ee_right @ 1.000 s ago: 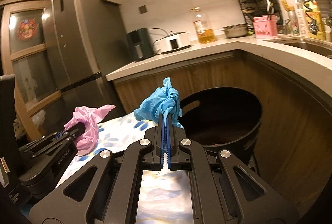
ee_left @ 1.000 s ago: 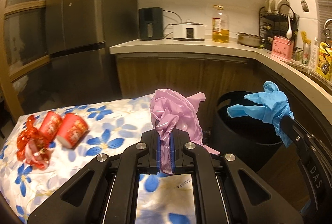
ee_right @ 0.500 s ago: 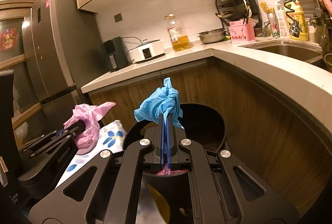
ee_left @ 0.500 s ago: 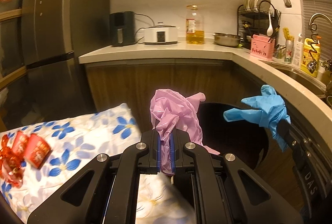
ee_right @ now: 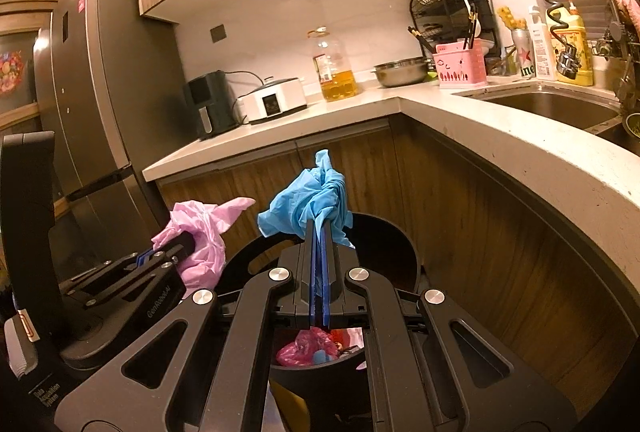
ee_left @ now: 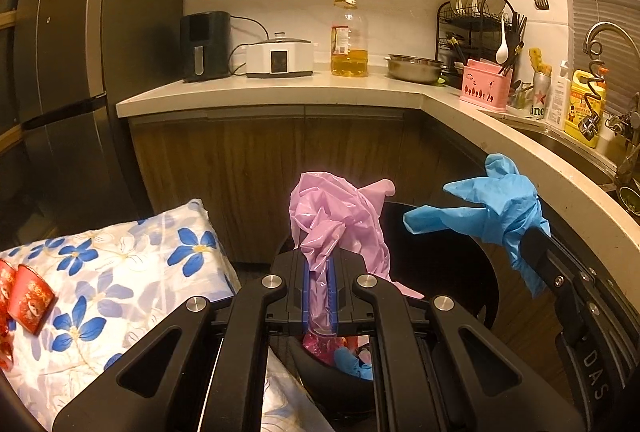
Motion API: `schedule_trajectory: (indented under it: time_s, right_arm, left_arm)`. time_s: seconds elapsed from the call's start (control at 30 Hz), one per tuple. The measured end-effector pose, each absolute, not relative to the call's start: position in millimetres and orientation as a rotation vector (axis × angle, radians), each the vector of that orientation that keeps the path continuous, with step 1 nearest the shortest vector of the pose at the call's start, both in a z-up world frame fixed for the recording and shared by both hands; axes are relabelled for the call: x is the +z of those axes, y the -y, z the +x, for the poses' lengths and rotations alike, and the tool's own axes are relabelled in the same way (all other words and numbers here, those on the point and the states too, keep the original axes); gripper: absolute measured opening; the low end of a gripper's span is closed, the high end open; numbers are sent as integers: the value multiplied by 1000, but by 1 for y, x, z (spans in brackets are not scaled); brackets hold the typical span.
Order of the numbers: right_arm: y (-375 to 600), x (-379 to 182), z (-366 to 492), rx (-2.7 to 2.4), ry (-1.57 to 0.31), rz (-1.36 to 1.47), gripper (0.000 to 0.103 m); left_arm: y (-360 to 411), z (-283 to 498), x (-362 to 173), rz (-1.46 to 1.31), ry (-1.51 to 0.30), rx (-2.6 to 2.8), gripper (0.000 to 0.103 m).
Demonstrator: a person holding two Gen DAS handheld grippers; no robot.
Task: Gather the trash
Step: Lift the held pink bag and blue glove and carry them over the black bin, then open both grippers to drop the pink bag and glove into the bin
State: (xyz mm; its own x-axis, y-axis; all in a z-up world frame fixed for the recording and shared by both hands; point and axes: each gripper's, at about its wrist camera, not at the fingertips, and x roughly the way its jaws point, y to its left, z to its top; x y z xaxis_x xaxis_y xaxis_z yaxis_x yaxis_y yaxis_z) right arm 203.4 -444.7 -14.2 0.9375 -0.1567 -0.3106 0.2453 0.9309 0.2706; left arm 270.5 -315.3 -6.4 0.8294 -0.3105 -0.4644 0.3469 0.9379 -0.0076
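Left gripper (ee_left: 320, 264): clenched on a pink glove (ee_left: 336, 216); the glove is crumpled between the two blue pads and rises above them, with one finger of it pointing to the right.
Right gripper (ee_right: 320, 232): clenched on a blue glove (ee_right: 312, 204); the pads are pressed almost together and the bunched glove stands up out of them.
Place of the gloves: both are held in the air over the black trash bin (ee_left: 472, 272), the pink one to the left of the blue one, near but apart.
Trash bin: round and dark, it stands on the floor in the corner under the counter (ee_left: 280, 92); the gripper bodies cover most of its mouth in both views.
Inside the bin: through the gaps of the gripper frames some pink and blue pieces (ee_right: 308, 348) are seen, also something red; what they are I cannot tell.
Table: a cloth with blue flowers (ee_left: 120, 272) lies at the left, next to the bin; its near edge is cut off by the left gripper.
Red cups (ee_left: 28, 296): they lie on their sides on the cloth at the far left edge, partly out of the picture.
Hands: the person's hands are not visible in either view.
Sink (ee_right: 552, 104): only partly seen at the right, strongly bent by the lens.
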Motion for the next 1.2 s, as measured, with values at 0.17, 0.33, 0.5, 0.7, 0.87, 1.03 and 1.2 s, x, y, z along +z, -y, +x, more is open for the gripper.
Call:
schedule_trajectory:
  time_s: [0.17, 0.33, 0.5, 0.7, 0.87, 1.03, 1.2]
  right_arm:
    - [446, -16, 210, -205, -300, 309, 2]
    - [448, -17, 214, -208, -302, 309, 2]
    - [447, -17, 215, -211, -299, 305, 2]
    - [446, -19, 217, -212, -301, 303, 3]
    - [447, -20, 220, -216, -308, 306, 4]
    - [452, -21, 225, -224, -323, 306, 7]
    - [456, -23, 227, -236, -332, 314, 19]
  left_arm:
    - [319, 275, -7, 84, -482, -358, 7]
    - [321, 279, -8, 77, -486, -366, 7]
    - [321, 282, -9, 73, -487, -377, 7]
    - [321, 284, -10, 75, -490, -381, 7]
    - [322, 286, -12, 76, -497, -382, 8]
    - [324, 288, -14, 72, -503, -386, 12]
    - [322, 288, -15, 66, -499, -386, 43]
